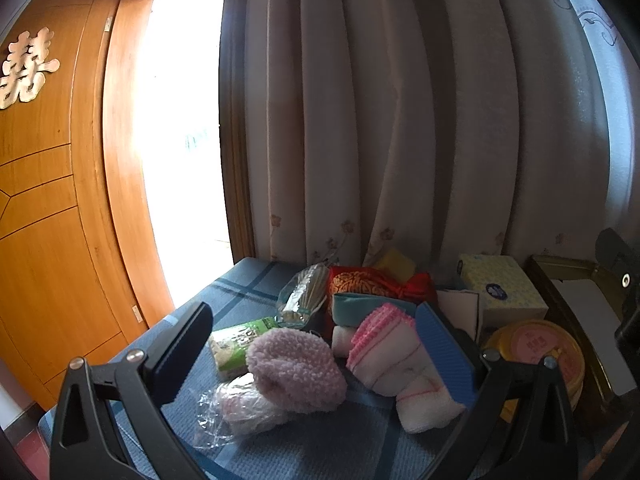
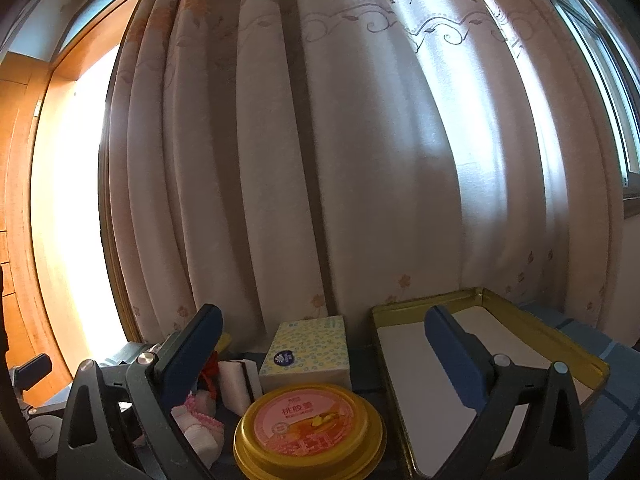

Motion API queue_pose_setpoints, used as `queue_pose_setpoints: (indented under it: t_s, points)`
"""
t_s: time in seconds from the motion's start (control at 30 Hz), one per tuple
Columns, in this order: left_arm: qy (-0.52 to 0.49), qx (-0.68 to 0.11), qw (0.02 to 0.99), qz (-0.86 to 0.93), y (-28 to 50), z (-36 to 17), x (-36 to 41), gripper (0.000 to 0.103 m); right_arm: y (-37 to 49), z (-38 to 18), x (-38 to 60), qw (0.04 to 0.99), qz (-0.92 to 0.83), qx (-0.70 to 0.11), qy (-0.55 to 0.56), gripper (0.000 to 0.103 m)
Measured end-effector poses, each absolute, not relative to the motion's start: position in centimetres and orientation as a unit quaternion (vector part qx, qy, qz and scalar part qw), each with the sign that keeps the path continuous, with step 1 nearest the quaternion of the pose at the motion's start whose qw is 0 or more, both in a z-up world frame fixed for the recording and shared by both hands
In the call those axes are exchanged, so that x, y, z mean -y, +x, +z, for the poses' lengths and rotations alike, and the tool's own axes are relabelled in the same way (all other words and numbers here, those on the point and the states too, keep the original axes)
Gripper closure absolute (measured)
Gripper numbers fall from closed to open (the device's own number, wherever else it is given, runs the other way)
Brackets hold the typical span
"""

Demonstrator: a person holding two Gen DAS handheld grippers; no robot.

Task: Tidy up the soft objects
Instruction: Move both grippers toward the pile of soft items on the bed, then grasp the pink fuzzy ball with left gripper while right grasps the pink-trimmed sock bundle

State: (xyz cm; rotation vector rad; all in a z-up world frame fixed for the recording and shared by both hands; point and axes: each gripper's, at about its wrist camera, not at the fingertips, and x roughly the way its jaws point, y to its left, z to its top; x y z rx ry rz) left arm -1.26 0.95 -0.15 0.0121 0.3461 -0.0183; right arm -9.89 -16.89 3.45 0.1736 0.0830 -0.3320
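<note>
- Left gripper [image 1: 316, 354]: fingers spread wide, holding nothing; it hangs just above the pile of soft things on the blue plaid cloth [image 1: 248, 284] that covers the tabletop.
- Lilac fleece item [image 1: 294, 368]: lies between the left fingers, partly over a clear plastic bag [image 1: 232, 408] with pale pink contents.
- Pink-and-white knitted sock [image 1: 384, 356]: just right of the fleece item, touching the inner face of the blue-padded right finger [image 1: 444, 356]; also seen at the lower left of the right wrist view.
- Green-and-white packet [image 1: 234, 344]: behind the fleece item, touching it.
- Teal folded cloth [image 1: 360, 304], red embroidered pouch [image 1: 372, 282], yellow sponge [image 1: 394, 262], clear packet with a striped item [image 1: 304, 292]: bunched together at the rear of the pile, near the curtain [image 1: 400, 120].
- Tissue box [image 2: 306, 354]: pale yellow, upright, behind the round tin.
- Round gold-rimmed tin [image 2: 308, 426]: pink label, lying flat between the right gripper's fingers in the right wrist view.
- Right gripper [image 2: 324, 354]: fingers spread wide, empty, raised above the tin.
- Gold-edged tray [image 2: 516, 320]: white-lined, right of the tin and tissue box, nothing in it.
- Wooden door [image 1: 52, 200]: far left, beside a bright opening.
</note>
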Motion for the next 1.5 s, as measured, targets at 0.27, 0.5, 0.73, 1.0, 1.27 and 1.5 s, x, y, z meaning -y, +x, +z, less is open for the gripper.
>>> queue_pose_setpoints:
  t_s: [0.27,0.5,0.73,1.0,1.27,1.5]
  points:
    - [0.001,-0.178,0.984,-0.01,-1.4,-0.2,-1.3,0.0,-9.8,3.3,17.1,0.982,-0.161,-0.046,0.092,0.001]
    - [-0.006,-0.192,0.981,-0.012,-2.2,-0.3,-2.7,0.0,-9.4,3.1,17.3,0.982,-0.151,-0.059,0.1,0.001]
    - [-0.019,-0.218,0.976,0.013,-3.2,-0.8,-7.7,0.0,-8.6,2.9,15.9,0.988,-0.108,-0.089,0.07,0.019]
    - [-0.019,-0.255,0.966,0.051,-2.8,-2.7,-12.7,0.002,-6.0,2.0,13.4,0.982,-0.002,-0.177,0.065,0.045]
    - [-0.017,-0.275,0.961,0.024,-2.2,-3.2,-13.5,0.001,-2.5,0.4,6.3,0.961,0.051,-0.264,-0.066,0.045]
    - [-0.015,-0.283,0.959,0.016,-2.2,-3.0,-13.4,0.001,1.7,-1.8,4.5,0.925,0.041,-0.36,-0.111,0.046]
